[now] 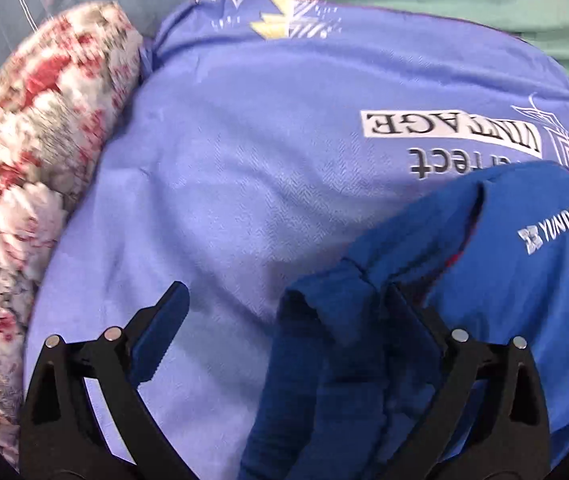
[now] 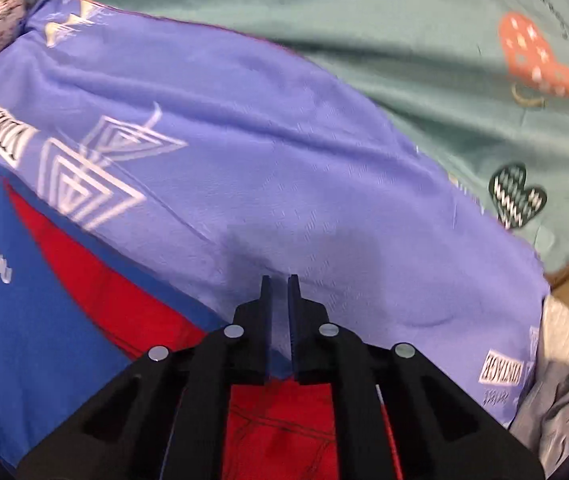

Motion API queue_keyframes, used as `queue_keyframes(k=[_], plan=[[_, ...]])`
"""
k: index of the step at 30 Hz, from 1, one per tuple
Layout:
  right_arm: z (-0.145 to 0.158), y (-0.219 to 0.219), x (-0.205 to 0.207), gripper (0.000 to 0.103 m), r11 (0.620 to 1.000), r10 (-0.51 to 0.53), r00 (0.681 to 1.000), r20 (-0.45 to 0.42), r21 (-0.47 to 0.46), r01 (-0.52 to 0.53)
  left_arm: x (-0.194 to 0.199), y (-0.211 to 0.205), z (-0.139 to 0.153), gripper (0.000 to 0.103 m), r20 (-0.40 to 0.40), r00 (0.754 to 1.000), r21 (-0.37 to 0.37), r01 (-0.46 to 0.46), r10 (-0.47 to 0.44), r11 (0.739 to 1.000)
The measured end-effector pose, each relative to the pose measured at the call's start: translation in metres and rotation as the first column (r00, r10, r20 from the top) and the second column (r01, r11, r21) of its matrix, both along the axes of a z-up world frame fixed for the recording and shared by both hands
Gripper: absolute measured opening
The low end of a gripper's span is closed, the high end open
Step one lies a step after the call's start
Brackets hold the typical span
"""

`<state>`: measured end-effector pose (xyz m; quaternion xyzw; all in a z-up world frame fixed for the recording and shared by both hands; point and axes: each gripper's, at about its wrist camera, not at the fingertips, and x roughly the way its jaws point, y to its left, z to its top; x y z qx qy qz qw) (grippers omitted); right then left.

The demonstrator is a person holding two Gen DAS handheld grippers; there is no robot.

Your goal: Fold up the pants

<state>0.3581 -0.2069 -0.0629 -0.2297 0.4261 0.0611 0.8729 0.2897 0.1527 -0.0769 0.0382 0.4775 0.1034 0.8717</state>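
The pants (image 1: 504, 264) are royal blue with red panels and white lettering, lying on a lavender sheet (image 1: 244, 160). In the left wrist view my left gripper (image 1: 284, 304) is open wide, and a bunched blue edge of the pants (image 1: 324, 344) lies between its fingers, against the right one. In the right wrist view the pants (image 2: 36, 312) fill the lower left, with a red panel (image 2: 280, 432) under the gripper. My right gripper (image 2: 279, 292) has its jaws nearly together, a thin gap between them, and the pants edge runs in at their base.
A floral red and white pillow (image 1: 32, 168) lies along the left. A teal sheet (image 2: 424, 40) with heart prints lies beyond the lavender sheet (image 2: 284, 168). Grey and white clothes (image 2: 560, 380) lie at the lower right by the bed edge.
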Motion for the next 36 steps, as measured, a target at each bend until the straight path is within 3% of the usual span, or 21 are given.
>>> queue_keyframes(k=[3,5,7,10,12,14,16,17,18,19,20,21,22,23,24,26,29,33,34,36], plan=[[0.027,-0.025,-0.02,0.009,0.982,-0.024,0.999,0.021,0.188,0.019,-0.001,0.001,0.008,0.1,-0.002,1.0,-0.003,0.002,-0.002,1.0],[0.046,-0.048,-0.041,0.02,0.954,-0.024,1.0,0.019,0.298,0.017,-0.006,0.003,0.017,0.1,0.028,1.0,0.005,0.009,-0.009,1.0],[0.055,-0.068,-0.058,0.033,0.934,-0.015,1.0,-0.018,0.357,0.02,-0.01,0.008,0.023,0.1,0.04,0.999,-0.018,0.008,-0.007,1.0],[0.044,-0.107,-0.075,0.033,0.882,-0.003,0.989,-0.146,0.465,0.071,-0.011,0.01,0.026,0.1,0.038,0.999,-0.046,0.002,0.0,0.999],[0.024,-0.121,-0.073,0.032,0.891,-0.032,0.976,-0.214,0.436,0.125,-0.009,0.005,0.023,0.1,0.033,0.999,-0.014,0.001,-0.001,1.0],[0.004,-0.144,-0.071,0.032,0.906,-0.128,0.961,-0.244,0.365,0.213,-0.006,0.003,0.018,0.1,0.019,1.0,-0.015,-0.01,0.011,1.0],[0.002,-0.176,-0.07,0.029,0.885,-0.219,0.953,-0.21,0.369,0.284,-0.003,0.005,0.012,0.1,0.001,0.999,-0.051,-0.038,0.038,0.998],[0.002,-0.199,-0.068,0.023,0.862,-0.327,0.925,-0.191,0.34,0.375,-0.002,0.008,0.009,0.1,-0.004,0.999,-0.067,-0.054,0.053,0.996],[0.0,-0.22,-0.066,0.007,0.823,-0.374,0.904,-0.208,0.376,0.427,0.0,0.01,0.006,0.1,-0.01,0.998,-0.081,-0.062,0.062,0.995],[-0.003,-0.241,-0.066,0.0,0.759,-0.393,0.886,-0.245,0.457,0.464,0.002,0.012,0.005,0.1,-0.016,0.998,-0.089,-0.066,0.065,0.994],[-0.002,-0.245,-0.068,0.0,0.735,-0.409,0.876,-0.254,0.478,0.482,0.003,0.013,0.004,0.1,-0.017,0.998,-0.093,-0.067,0.066,0.993],[0.001,-0.236,-0.07,0.0,0.75,-0.419,0.877,-0.236,0.454,0.48,0.003,0.012,0.004,0.1,-0.02,0.997,-0.091,-0.07,0.068,0.993],[0.008,-0.22,-0.074,0.0,0.793,-0.411,0.892,-0.189,0.408,0.452,0.003,0.011,0.005,0.1,-0.021,0.997,-0.083,-0.072,0.071,0.994],[0.02,-0.198,-0.083,0.007,0.838,-0.373,0.921,-0.114,0.383,0.388,0.001,0.007,0.009,0.1,-0.013,0.998,-0.07,-0.068,0.068,0.995],[0.028,-0.185,-0.091,0.011,0.852,-0.333,0.94,-0.078,0.401,0.336,-0.002,0.004,0.013,0.1,0.0,0.998,-0.055,-0.057,0.057,0.997],[0.04,-0.168,-0.101,0.039,0.846,-0.285,0.956,-0.069,0.451,0.285,-0.01,-0.007,0.026,0.099,0.038,0.999,-0.017,-0.02,0.02,1.0],[0.034,-0.155,-0.1,0.04,0.837,-0.213,0.964,-0.159,0.479,0.264,-0.023,-0.013,0.042,0.099,0.072,0.997,-0.025,0.016,-0.014,1.0],[-0.004,-0.148,-0.082,0.04,0.886,-0.22,0.943,-0.249,0.353,0.3,-0.032,-0.017,0.046,0.099,0.083,0.995,-0.05,0.05,-0.046,0.998],[-0.006,-0.151,-0.077,0.039,0.89,-0.266,0.943,-0.199,0.325,0.32,-0.03,-0.017,0.039,0.099,0.061,0.997,-0.04,0.047,-0.045,0.998],[-0.005,-0.17,-0.071,0.041,0.845,-0.435,0.89,-0.138,0.278,0.456,-0.024,-0.016,0.023,0.099,0.002,1.0,-0.009,0.021,-0.021,1.0]])
